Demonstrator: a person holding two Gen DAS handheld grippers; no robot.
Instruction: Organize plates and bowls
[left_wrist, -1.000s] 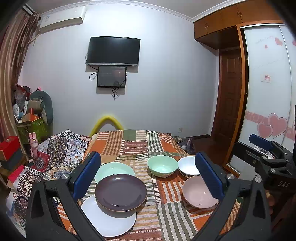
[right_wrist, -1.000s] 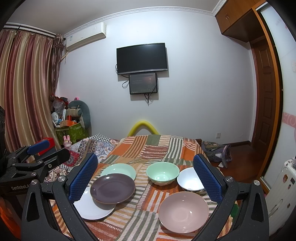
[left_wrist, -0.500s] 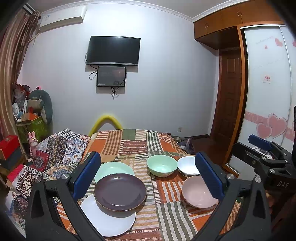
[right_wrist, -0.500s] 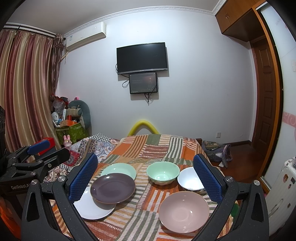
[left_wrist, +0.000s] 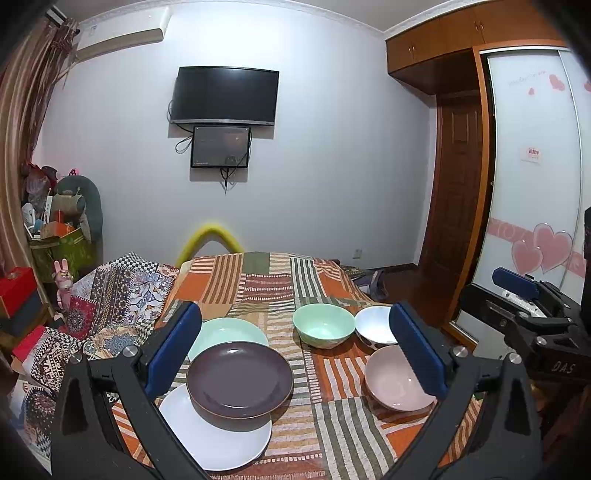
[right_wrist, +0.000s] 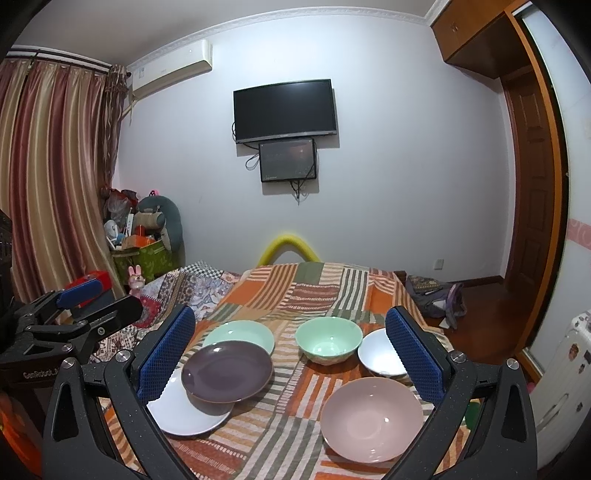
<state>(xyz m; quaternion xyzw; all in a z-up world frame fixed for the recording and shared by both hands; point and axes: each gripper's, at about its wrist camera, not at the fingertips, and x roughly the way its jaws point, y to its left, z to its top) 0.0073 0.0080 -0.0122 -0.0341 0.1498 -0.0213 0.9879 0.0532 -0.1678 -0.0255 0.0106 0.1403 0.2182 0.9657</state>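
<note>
A dark purple plate (left_wrist: 240, 382) (right_wrist: 227, 369) overlaps a white plate (left_wrist: 218, 434) (right_wrist: 184, 413) and a mint plate (left_wrist: 229, 332) (right_wrist: 240, 332) on a striped patchwork cloth (left_wrist: 269, 288). To the right stand a mint bowl (left_wrist: 323, 330) (right_wrist: 328, 339), a white bowl (left_wrist: 373, 328) (right_wrist: 378, 354) and a pink bowl (left_wrist: 395, 384) (right_wrist: 371, 419). My left gripper (left_wrist: 295, 350) hangs open above the plates, holding nothing. My right gripper (right_wrist: 290, 354) is open over the dishes, also holding nothing. Each gripper shows at the edge of the other's view.
A patterned blanket (left_wrist: 110, 295) lies left of the table. A yellow chair back (left_wrist: 208, 240) rises at the far edge. Boxes and toys (left_wrist: 55, 236) crowd the left corner. A wardrobe (left_wrist: 535, 184) and door (left_wrist: 458, 184) stand right; a bag (right_wrist: 436, 299) lies on the floor.
</note>
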